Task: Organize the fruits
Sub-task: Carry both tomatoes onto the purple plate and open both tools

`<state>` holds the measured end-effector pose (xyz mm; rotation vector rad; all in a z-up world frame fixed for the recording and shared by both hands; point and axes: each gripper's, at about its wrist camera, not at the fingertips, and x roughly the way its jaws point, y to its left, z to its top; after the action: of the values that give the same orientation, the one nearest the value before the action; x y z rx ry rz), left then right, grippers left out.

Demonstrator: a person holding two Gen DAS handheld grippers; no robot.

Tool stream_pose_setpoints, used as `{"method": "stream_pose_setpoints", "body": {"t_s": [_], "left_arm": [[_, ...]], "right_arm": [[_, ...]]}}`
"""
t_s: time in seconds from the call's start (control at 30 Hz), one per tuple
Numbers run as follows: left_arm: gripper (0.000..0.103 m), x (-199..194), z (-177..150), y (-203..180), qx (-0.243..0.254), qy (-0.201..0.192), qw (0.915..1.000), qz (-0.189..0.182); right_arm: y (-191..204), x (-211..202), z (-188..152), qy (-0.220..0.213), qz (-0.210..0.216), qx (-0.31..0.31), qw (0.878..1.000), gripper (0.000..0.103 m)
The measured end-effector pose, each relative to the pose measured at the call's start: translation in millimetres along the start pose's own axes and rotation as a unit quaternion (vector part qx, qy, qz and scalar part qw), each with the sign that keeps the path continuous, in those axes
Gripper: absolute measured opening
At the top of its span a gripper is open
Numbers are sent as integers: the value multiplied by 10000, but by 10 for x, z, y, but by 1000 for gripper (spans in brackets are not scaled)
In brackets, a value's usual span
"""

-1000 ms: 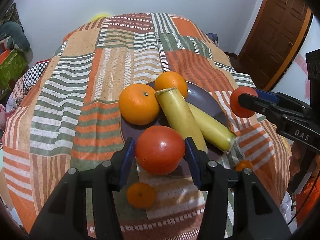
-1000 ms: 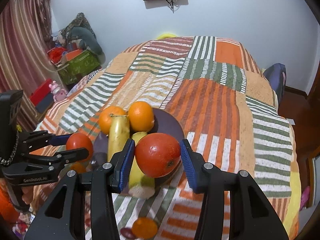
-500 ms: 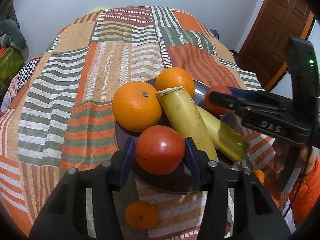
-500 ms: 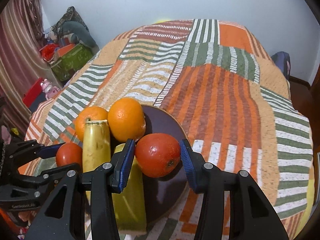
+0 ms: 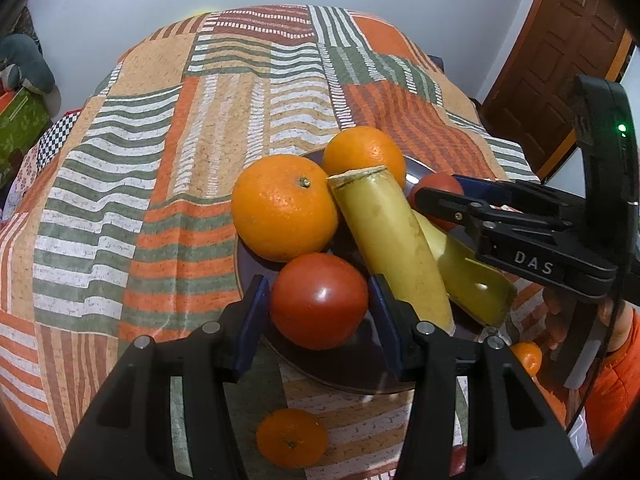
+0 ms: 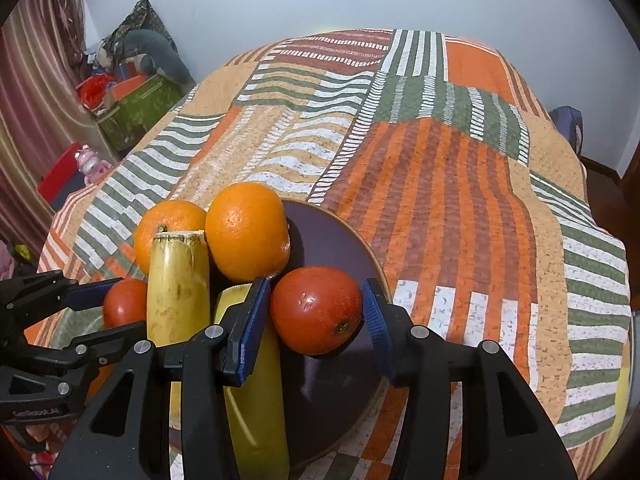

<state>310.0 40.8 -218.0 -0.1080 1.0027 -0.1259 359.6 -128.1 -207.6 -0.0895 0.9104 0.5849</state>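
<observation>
Left gripper (image 5: 318, 300): blue-padded fingers partly open, clamped on a round red tomato (image 5: 319, 300), pads pressing both sides. Tomato sits low over near edge of the dark purple round plate (image 5: 340, 364); can't tell if it touches. Just beyond the fingertips: a big orange (image 5: 285, 207), a second orange (image 5: 364, 156) behind it, and two cut yellow bananas (image 5: 390, 248) lying off to the right of the fingers. A small mandarin (image 5: 291, 438) lies on the striped patchwork bedspread (image 5: 160, 160) below the fingers, off the plate.

Right gripper (image 6: 316, 312): fingers opening, second red tomato (image 6: 316, 310) between them, left pad at its side, right pad w/ a sliver of gap. Tomato seems to rest on plate (image 6: 332, 236), w/ oranges & bananas left of the fingers.
</observation>
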Motion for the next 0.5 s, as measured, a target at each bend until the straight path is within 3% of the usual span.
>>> {"method": "stream_pose_setpoints", "body": {"t_s": [0.2, 0.5], "left_arm": [[59, -146, 23, -35, 29, -206, 9998, -15], [59, -472, -42, -56, 130, -416, 9990, 114]], "right_arm": [[51, -91, -9, -47, -31, -128, 9999, 55], [168, -496, -58, -400, -192, -272, 9986, 63]]}}
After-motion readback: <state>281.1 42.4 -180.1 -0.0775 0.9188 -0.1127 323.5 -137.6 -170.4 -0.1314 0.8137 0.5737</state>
